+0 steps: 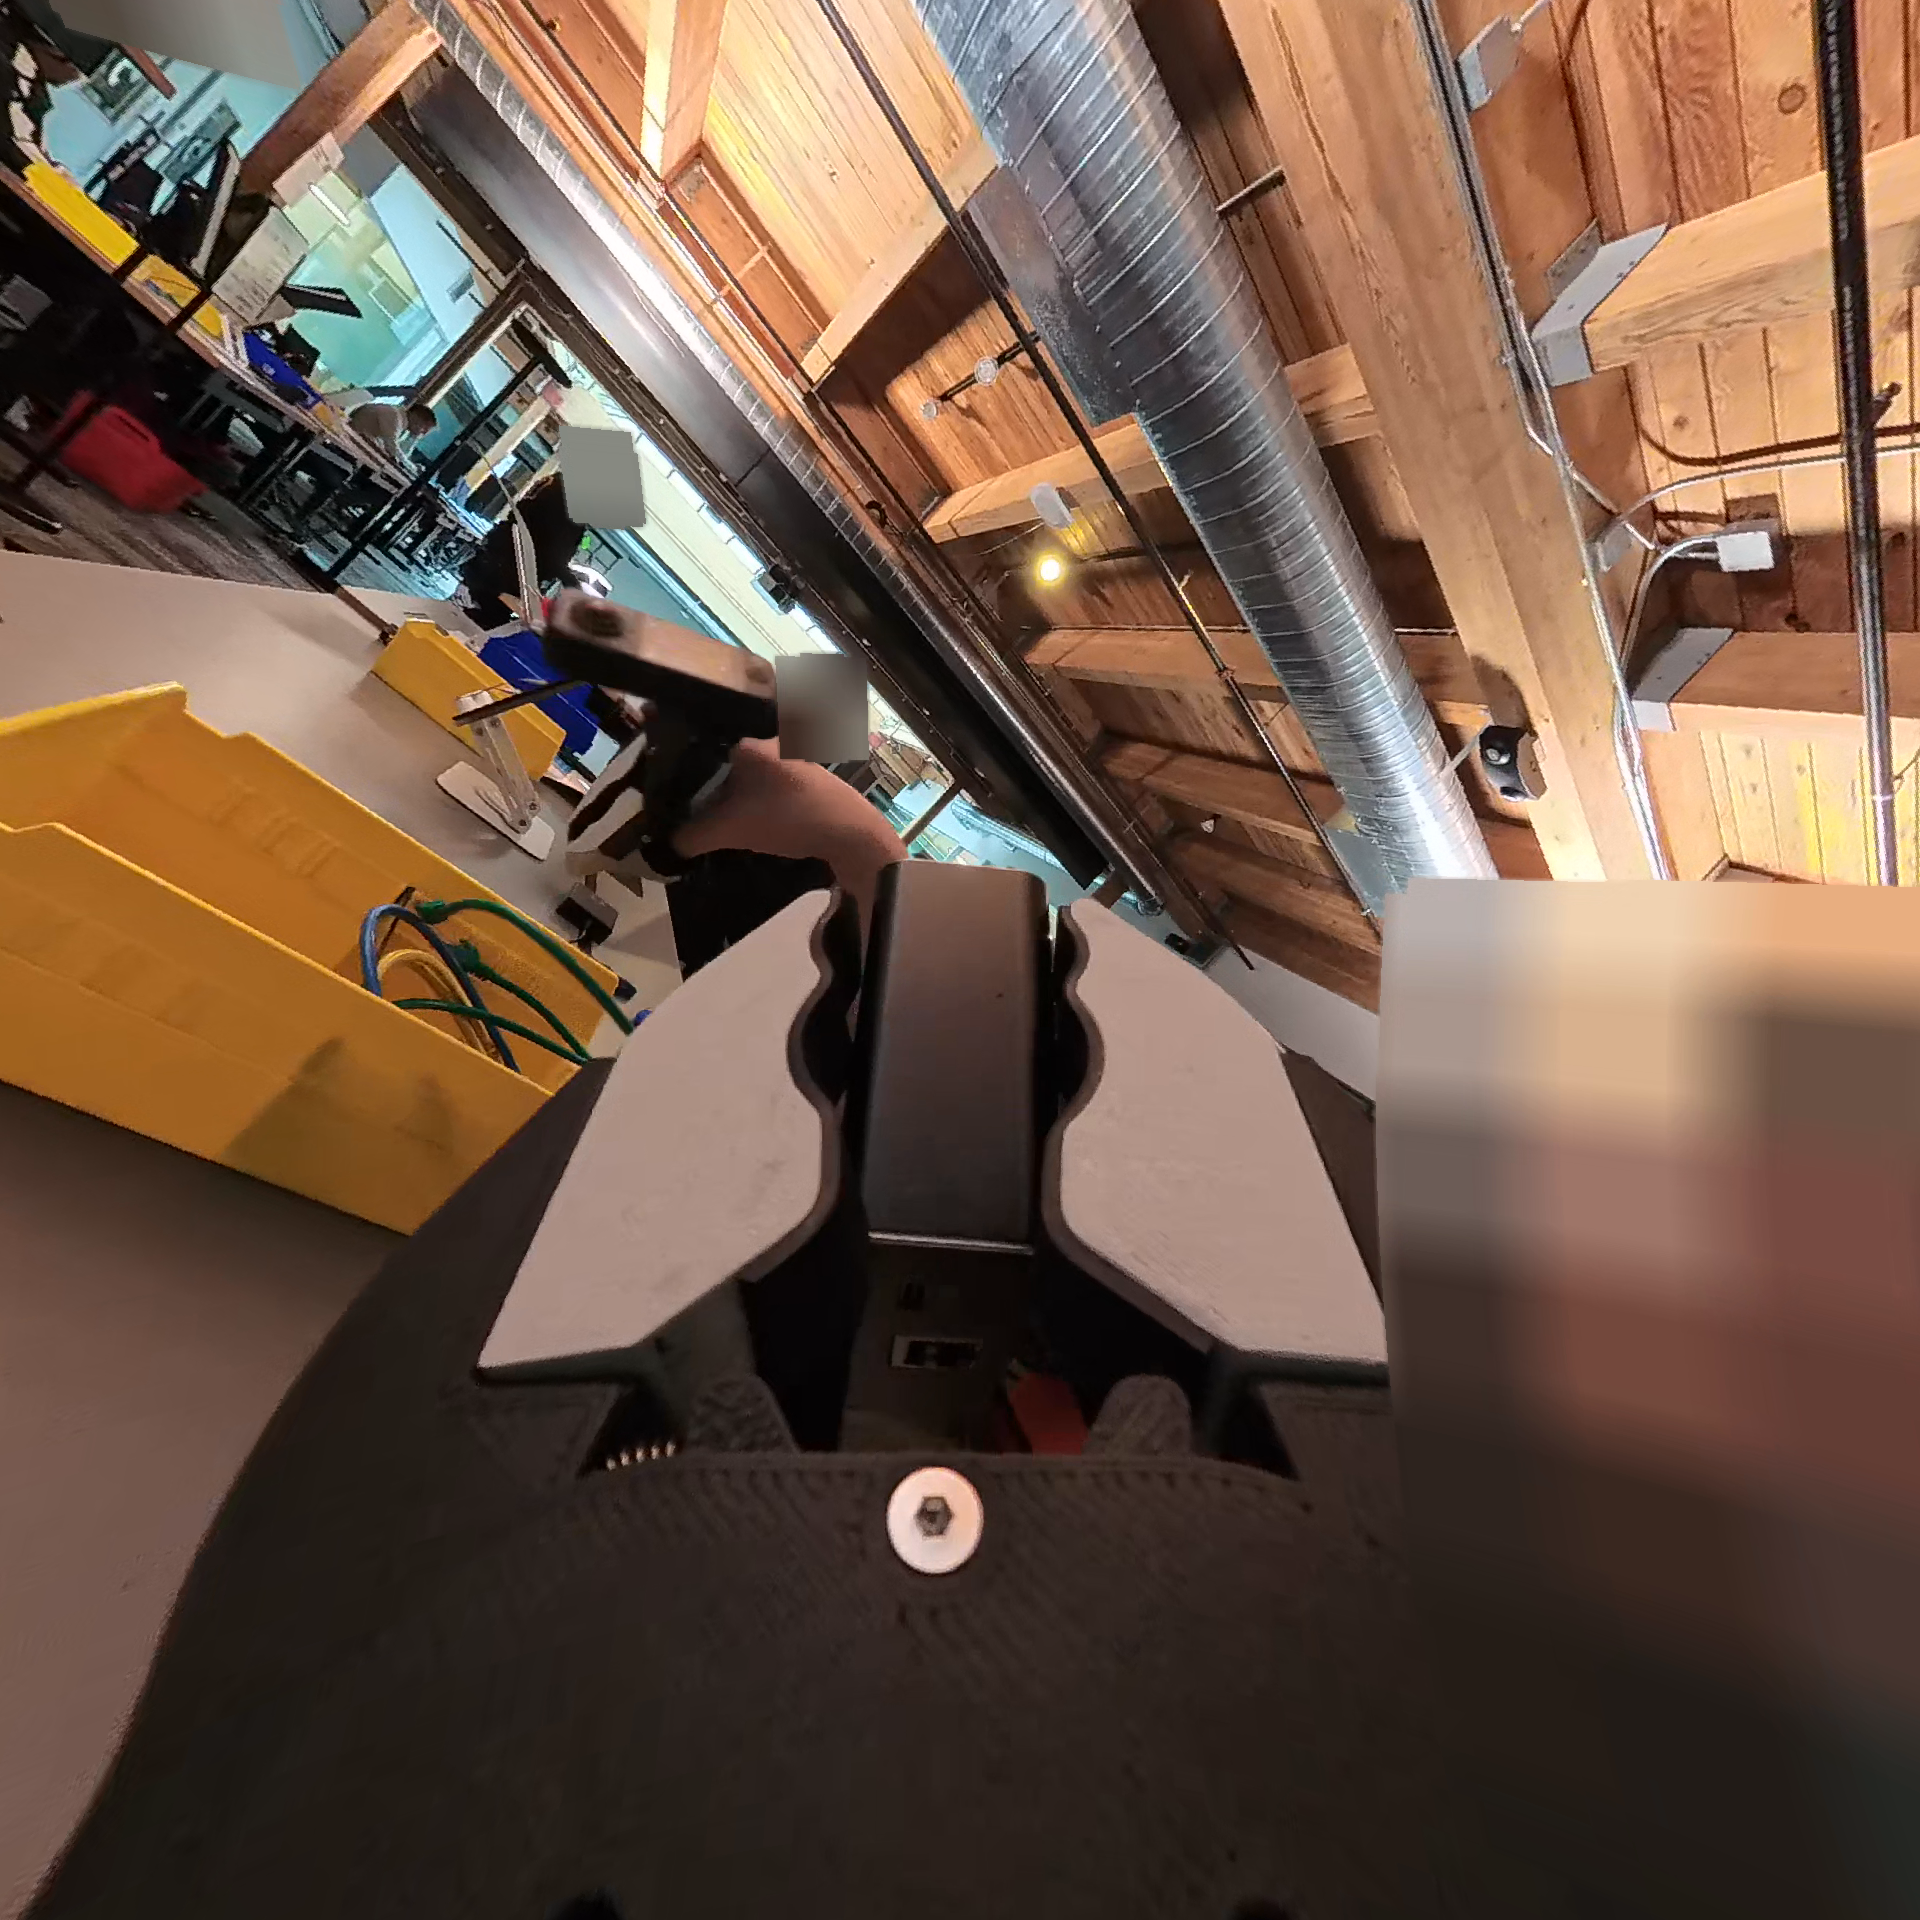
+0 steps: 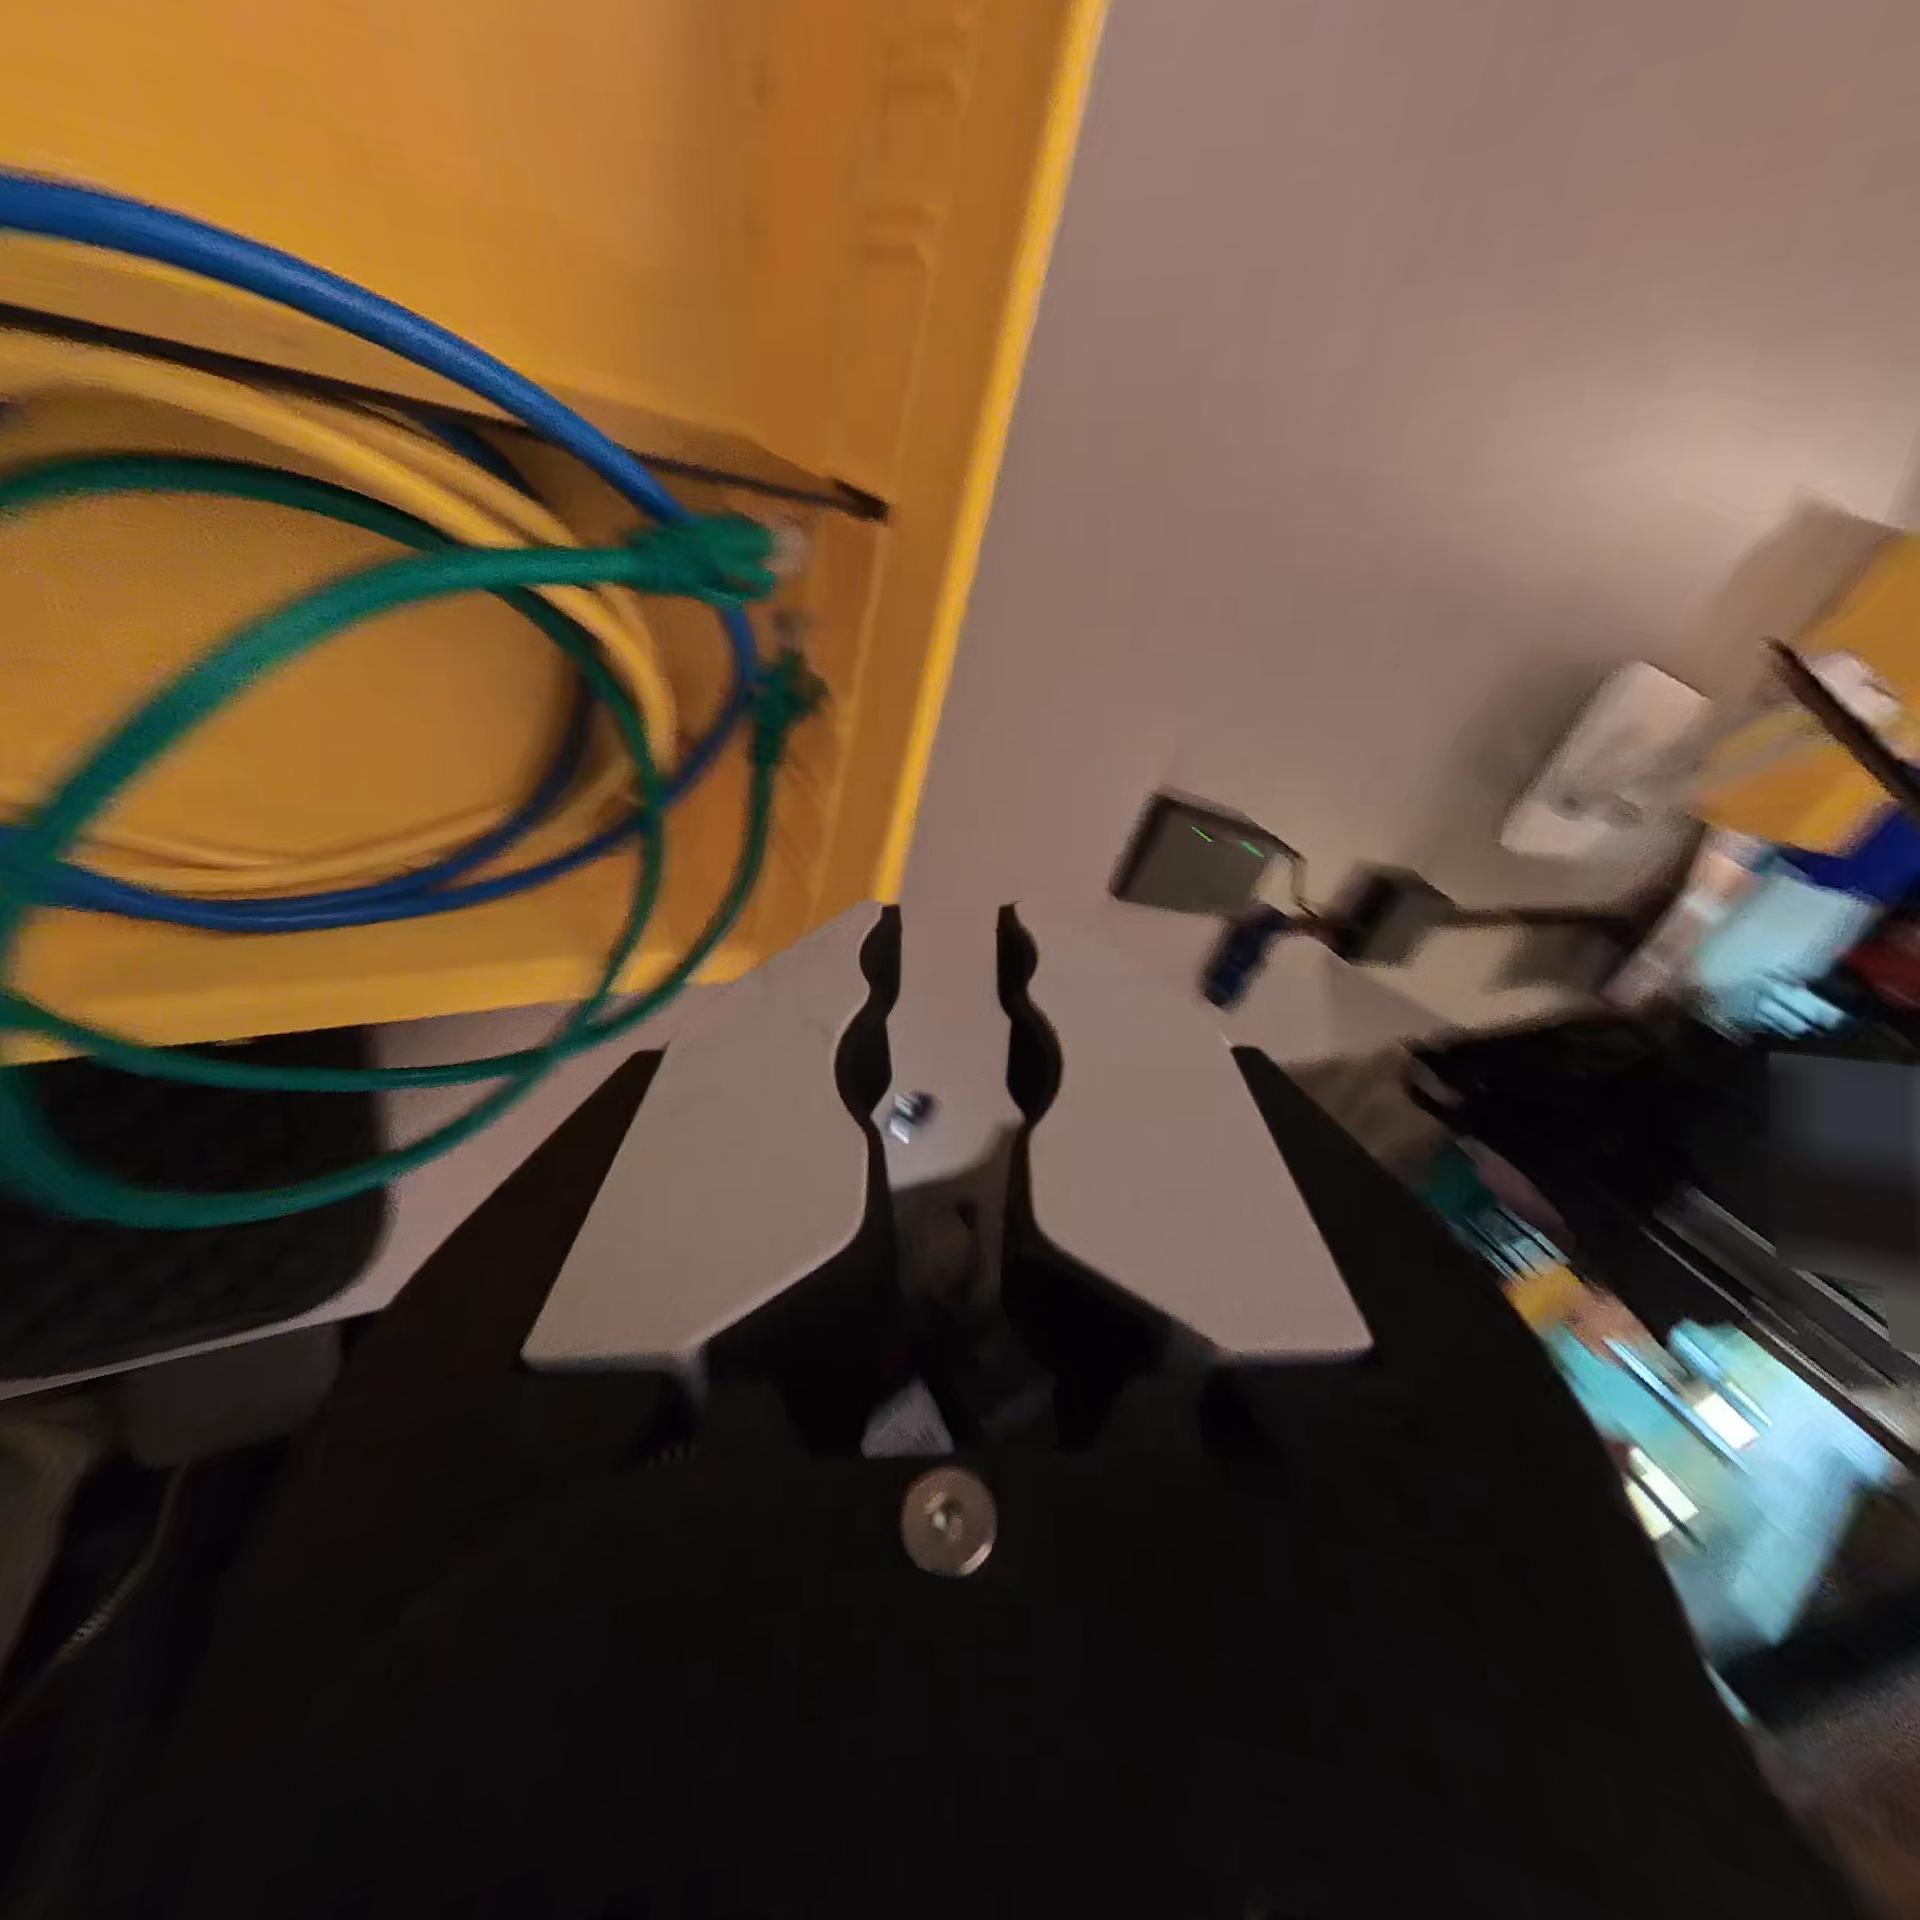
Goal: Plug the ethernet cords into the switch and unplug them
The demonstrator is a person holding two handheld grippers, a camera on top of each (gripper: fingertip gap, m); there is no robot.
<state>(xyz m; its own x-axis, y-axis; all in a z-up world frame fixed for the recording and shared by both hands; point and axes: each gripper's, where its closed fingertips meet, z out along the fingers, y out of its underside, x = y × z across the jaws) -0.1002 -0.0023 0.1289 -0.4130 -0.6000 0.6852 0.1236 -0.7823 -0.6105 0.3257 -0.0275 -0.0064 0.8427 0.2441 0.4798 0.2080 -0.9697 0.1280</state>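
Note:
My left gripper [image 1: 956, 909] is shut on a black box-shaped switch [image 1: 951, 1060] and holds it up, tilted toward the ceiling. Blue, green and yellow ethernet cords [image 1: 468, 977] lie coiled in a yellow bin [image 1: 156, 831] on the table. In the blurred right wrist view my right gripper [image 2: 943, 914] has a narrow gap between its fingers and holds nothing. It is beside the bin [image 2: 623, 208], close to the cords [image 2: 582, 582] and a green plug [image 2: 717, 556]. The right gripper also shows farther off in the left wrist view [image 1: 613, 821], held by a hand over the bin's far end.
A small grey device with green lights [image 2: 1195, 862] and a cord lies on the pale table [image 2: 1403, 416]. A white stand base [image 1: 488, 800] sits behind the bin. More yellow and blue bins [image 1: 447, 665] stand at the table's far edge. People work at distant benches. My right fingertips sit around 45 cm from my left ones.

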